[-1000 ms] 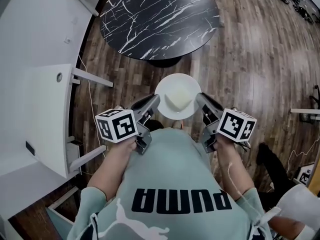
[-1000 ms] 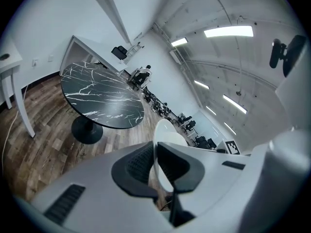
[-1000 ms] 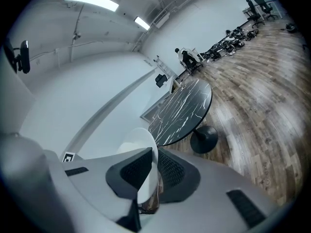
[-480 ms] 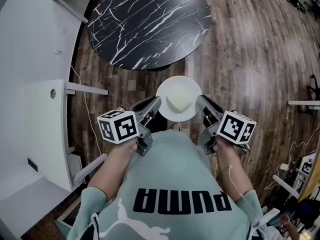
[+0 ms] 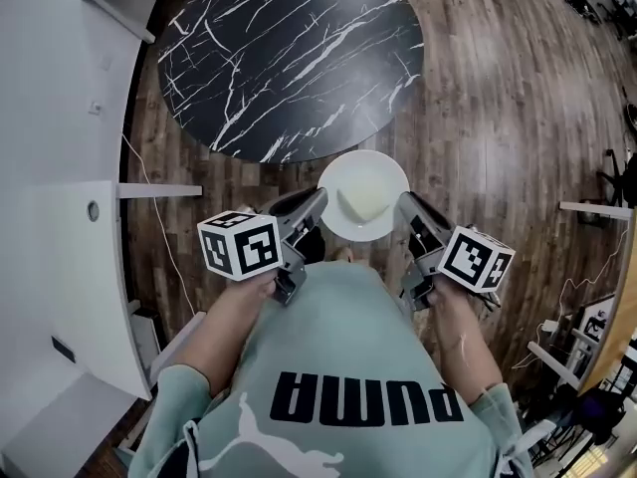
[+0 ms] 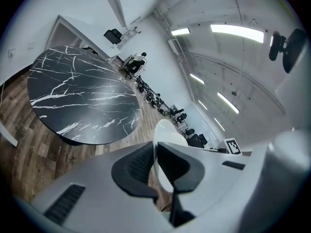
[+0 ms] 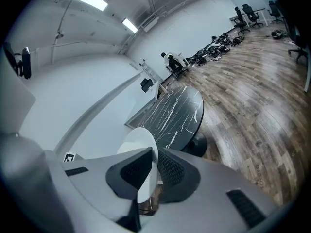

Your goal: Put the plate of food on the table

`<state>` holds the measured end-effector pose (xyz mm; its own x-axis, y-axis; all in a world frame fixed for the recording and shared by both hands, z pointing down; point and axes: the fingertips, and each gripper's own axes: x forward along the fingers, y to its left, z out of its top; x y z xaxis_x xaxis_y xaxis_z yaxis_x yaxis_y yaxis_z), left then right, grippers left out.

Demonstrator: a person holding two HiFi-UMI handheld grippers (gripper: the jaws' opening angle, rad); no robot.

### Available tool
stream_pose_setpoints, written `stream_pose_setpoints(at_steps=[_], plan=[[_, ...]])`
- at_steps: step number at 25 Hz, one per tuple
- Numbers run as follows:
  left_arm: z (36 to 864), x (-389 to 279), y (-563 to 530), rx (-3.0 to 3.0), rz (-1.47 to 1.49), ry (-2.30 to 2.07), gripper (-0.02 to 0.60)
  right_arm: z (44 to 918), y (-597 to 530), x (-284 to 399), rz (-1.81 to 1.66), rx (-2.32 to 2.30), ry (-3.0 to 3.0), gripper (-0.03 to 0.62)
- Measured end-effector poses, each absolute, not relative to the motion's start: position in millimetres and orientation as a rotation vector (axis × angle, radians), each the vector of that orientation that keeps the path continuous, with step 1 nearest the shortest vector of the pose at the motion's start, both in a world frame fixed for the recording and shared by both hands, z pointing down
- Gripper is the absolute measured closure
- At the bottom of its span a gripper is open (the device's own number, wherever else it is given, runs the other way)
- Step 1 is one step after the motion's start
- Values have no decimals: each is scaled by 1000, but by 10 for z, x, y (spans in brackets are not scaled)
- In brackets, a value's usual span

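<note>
**Desk:** What is at the tools?

**Operator:** My left tool (image 5: 307, 207) is clamped on the plate (image 5: 383, 174) at its 9 o'clock rim, and my right tool (image 5: 406, 209) at 3 o'clock. In each gripper view, ribbed black pads (image 6: 138, 166) pinch the thin white edge. The plate is round, smooth and glossy, and it hangs between the tools over the wood-plank floor (image 5: 498, 118). It is just short of the table (image 5: 289, 58) at 12 o'clock. A pale mound of food (image 5: 361, 202) sits in its middle.

**Desk:** And the risk?

**Operator:** I judge the glazed rim to be slick. With only two narrow pinches, the plate could tilt or slip if one tool rises or twists, and the food would spill. The table's round black top, veined white like marble, looks hard. A fast set-down could knock or chip the plate.
</note>
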<state>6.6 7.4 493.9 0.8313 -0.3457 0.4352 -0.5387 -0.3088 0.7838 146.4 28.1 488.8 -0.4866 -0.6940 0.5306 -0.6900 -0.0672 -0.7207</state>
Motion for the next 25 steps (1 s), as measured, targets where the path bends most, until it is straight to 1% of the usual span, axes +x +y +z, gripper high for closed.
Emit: stream_pose_setpoints(at_steps=[10, 14, 25], plan=[[4922, -158, -569, 1923, 208, -607, 549, 4816, -351, 1228, -1637, -1646, 2142, 554], [4805, -209, -877, 1955, 176, -592, 549, 4686, -657, 1185, -1576, -1676, 2135, 554], [4703, -466, -1276, 1992, 111, -593, 551, 4561, -1062, 928, -1511, -1699, 2169, 554]])
